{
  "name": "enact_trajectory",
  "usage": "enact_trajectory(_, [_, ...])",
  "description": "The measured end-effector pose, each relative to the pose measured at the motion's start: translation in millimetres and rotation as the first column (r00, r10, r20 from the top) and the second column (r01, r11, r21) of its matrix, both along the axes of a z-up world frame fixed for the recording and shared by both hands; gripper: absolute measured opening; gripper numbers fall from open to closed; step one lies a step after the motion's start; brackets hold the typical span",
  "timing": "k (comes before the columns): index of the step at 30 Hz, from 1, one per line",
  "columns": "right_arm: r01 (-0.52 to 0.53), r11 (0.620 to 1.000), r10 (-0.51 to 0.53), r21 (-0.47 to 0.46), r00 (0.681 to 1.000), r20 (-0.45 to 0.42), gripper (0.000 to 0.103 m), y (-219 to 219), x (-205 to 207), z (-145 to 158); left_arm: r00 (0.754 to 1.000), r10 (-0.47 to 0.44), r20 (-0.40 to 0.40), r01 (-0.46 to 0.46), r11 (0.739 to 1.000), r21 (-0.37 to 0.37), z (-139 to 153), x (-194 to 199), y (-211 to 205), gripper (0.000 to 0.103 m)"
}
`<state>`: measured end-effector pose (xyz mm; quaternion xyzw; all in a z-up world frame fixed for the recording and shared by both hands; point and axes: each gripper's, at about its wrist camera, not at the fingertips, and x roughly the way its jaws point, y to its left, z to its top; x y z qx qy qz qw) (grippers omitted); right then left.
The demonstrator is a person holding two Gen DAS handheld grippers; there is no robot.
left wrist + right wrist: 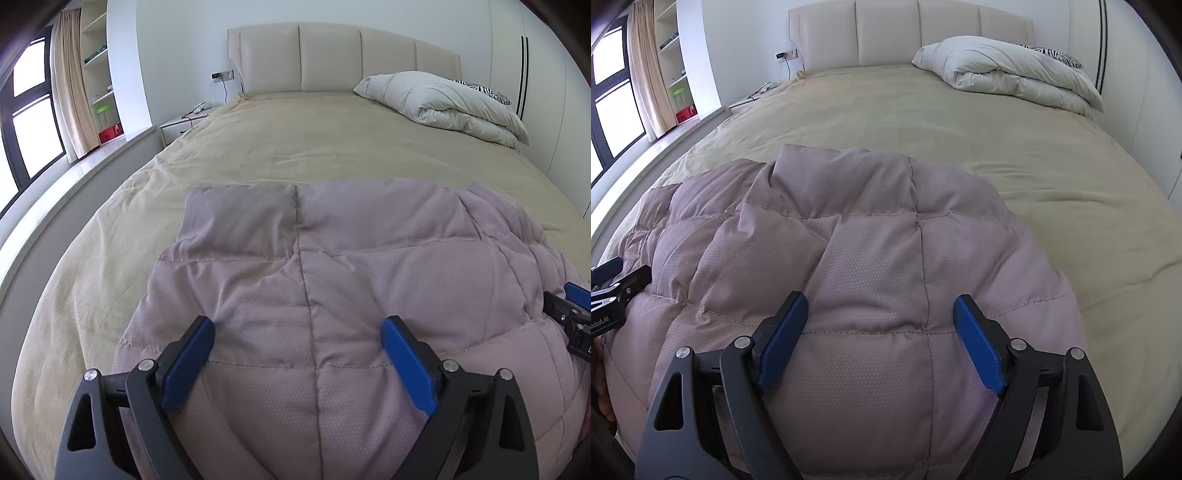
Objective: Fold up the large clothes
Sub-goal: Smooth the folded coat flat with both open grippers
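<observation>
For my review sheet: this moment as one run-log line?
stage: fold in progress | item: mauve quilted garment on bed | left gripper: open above it | right gripper: open above it

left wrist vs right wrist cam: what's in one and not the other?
Only the left wrist view: the left claw seen from behind, wide open over the garment, and the right claw poking in at the right edge.

Only the right wrist view: the right claw seen from behind, also open, and the left claw at the left edge.

Both: the mauve quilted puffer garment lying on the beige bed sheet, the cream padded headboard, the folded white duvet, and the window with shelves at left.
</observation>
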<state>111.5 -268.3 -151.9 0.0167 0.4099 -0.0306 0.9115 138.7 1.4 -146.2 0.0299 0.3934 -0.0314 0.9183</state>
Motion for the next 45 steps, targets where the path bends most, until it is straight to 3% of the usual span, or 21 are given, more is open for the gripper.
enact_trajectory(9, [-0.003,0.997,0.001,-0.076,1.0,-0.028,0.084,13,15,-15,1.0,0.004,-0.015,-0.004,1.0,-0.012,-11,9,-2,0.097])
enact_trajectory(27, [-0.007,0.998,0.005,-0.058,0.999,-0.044,0.085,11,49,-34,0.999,0.014,-0.028,-0.014,1.0,-0.001,-25,32,-8,0.1])
enact_trajectory(32, [-0.007,0.999,0.005,-0.042,0.999,-0.041,0.085,12,53,-34,0.999,0.015,-0.046,-0.016,1.0,-0.019,-14,28,-4,0.099])
enact_trajectory(35, [0.012,1.0,-0.012,-0.008,0.999,-0.04,0.085,5,39,-16,0.999,0.029,-0.03,-0.03,0.999,-0.043,4,4,4,0.097])
enact_trajectory(38, [0.004,1.0,-0.004,-0.011,0.998,0.061,0.085,8,-3,8,0.998,0.065,0.024,-0.063,0.996,-0.07,12,-29,10,0.097])
enact_trajectory(42, [-0.029,0.999,0.033,-0.045,0.996,0.079,0.085,26,-35,-11,0.995,0.066,0.075,-0.065,0.998,-0.014,-5,-46,2,0.098])
enact_trajectory(45, [-0.025,0.999,0.03,-0.048,0.993,0.116,0.086,27,-36,-24,0.996,0.068,0.06,-0.067,0.998,-0.018,-9,-39,2,0.101])
